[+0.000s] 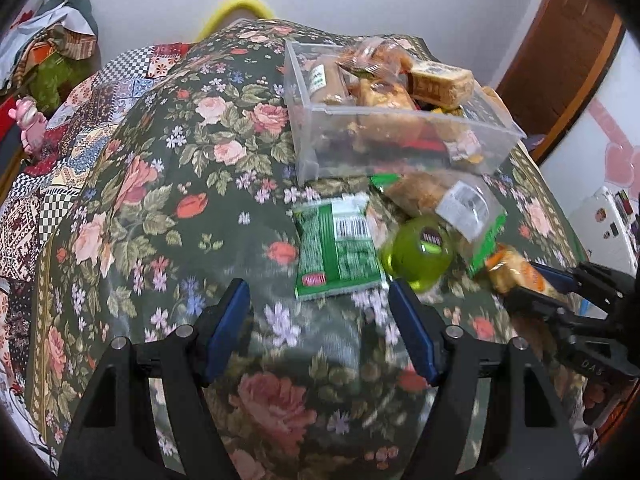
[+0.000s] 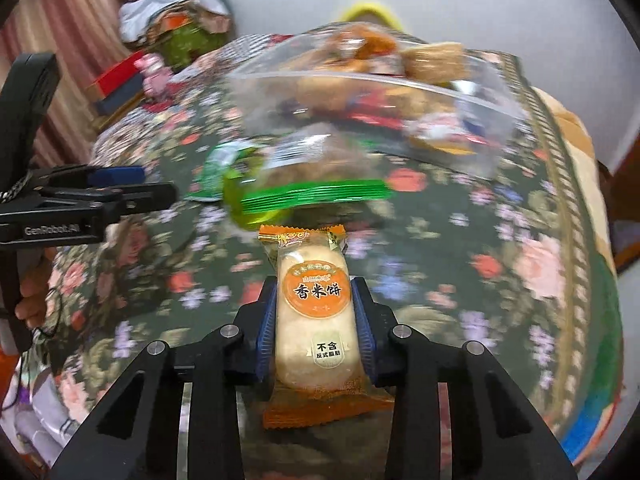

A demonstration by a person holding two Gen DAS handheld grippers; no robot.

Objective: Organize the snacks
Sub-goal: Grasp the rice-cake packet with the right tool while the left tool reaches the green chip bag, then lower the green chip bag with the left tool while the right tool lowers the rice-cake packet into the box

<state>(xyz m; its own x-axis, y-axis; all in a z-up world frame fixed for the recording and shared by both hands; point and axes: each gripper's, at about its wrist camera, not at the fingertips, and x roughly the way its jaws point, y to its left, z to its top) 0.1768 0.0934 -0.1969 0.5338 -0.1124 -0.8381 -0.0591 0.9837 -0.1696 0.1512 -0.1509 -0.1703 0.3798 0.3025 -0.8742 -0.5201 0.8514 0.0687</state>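
Right gripper (image 2: 316, 312) is clamped on a rice cracker pack (image 2: 314, 320), blue pads pressing both long sides, pack lying lengthwise between the fingers w/ its crimped orange end sticking out ahead. Gripper points steeply down at the floral tablecloth (image 2: 500, 280). Left wrist view shows it at the right edge, w/ the orange pack (image 1: 520, 272) at its tip.

Left gripper (image 1: 320, 316) also tilts steeply down, jaws apart, nothing between them, only cloth underneath. Its right finger tip sits just beside a green jelly cup (image 1: 418, 254) and near a green snack packet (image 1: 340, 246) lying flat, barcode side up. Right wrist view has the left gripper at the left edge, "GenRobot.AI" on its body; part of a hand shows below it.

Clear plastic bin (image 1: 400, 120) stands on the cloth beyond the loose snacks, heaped w/ wrapped pastries and cakes; a brown-wrapped square cake (image 1: 442, 82) rides on top near the far right corner, red and pink wrappers lower down. Labels there too blurred to read. Just in front of the bin lies a clear bag of pastries w/ green edges (image 1: 444, 200) and a white sticker, touching the jelly cup.

Cracker pack writing: "香米饼" on an orange disc, "不含 反式脂肪" on a white badge lower down. Jelly cup lid has a dark label, unreadable.
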